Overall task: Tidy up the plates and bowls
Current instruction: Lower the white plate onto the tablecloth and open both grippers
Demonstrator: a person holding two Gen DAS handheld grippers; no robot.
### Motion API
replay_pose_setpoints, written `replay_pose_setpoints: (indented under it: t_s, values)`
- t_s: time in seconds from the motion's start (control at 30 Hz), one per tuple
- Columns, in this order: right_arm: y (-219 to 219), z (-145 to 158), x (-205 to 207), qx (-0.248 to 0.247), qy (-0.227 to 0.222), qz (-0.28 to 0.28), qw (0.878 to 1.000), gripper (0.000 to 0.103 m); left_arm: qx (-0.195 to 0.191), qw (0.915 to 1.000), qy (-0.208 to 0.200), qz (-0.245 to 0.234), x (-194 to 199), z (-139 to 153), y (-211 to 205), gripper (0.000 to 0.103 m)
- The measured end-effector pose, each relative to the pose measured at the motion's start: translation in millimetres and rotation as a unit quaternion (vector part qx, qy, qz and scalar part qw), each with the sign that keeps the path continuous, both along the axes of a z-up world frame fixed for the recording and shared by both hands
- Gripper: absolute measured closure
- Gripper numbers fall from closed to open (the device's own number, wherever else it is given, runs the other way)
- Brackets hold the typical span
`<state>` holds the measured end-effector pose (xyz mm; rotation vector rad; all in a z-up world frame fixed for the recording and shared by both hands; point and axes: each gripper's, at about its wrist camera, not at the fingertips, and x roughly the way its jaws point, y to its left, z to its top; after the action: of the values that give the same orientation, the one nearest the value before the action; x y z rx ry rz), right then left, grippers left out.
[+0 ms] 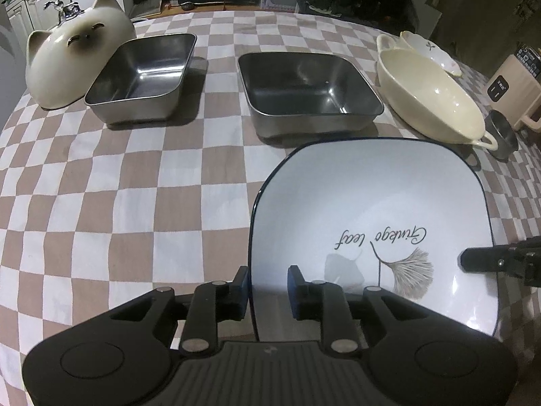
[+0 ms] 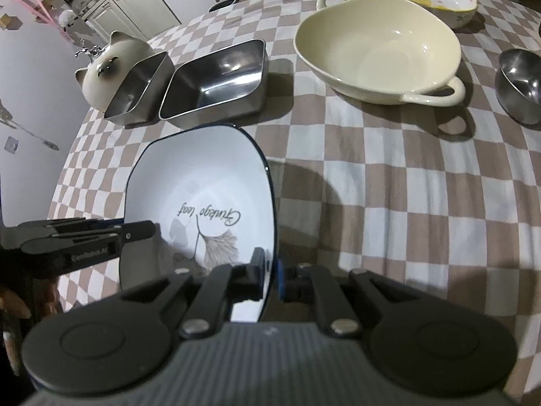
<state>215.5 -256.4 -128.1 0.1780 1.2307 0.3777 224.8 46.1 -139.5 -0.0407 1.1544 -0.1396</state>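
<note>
My right claw (image 2: 269,279) is clenched on the right rim of the square plate (image 2: 203,189); my left claw (image 1: 268,292) straddles its left rim with a gap showing, not yet pinching. The plate sits above bare checkered cloth (image 1: 135,186), two steel trays (image 1: 309,89) beyond it.

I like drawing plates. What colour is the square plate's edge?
Dark blue rim on the white square plate; right wrist view.
</note>
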Motion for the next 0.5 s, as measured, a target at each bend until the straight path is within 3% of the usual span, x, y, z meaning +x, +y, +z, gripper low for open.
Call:
replay_pose_setpoints:
  t_s: [0.5]
  values:
    - [10.1, -11.7, 9.9, -0.048, -0.012, 0.004, 0.999, 0.089, 0.039, 0.9987, -0.015, -0.028, 3.9, 0.0, -11.0, 0.078]
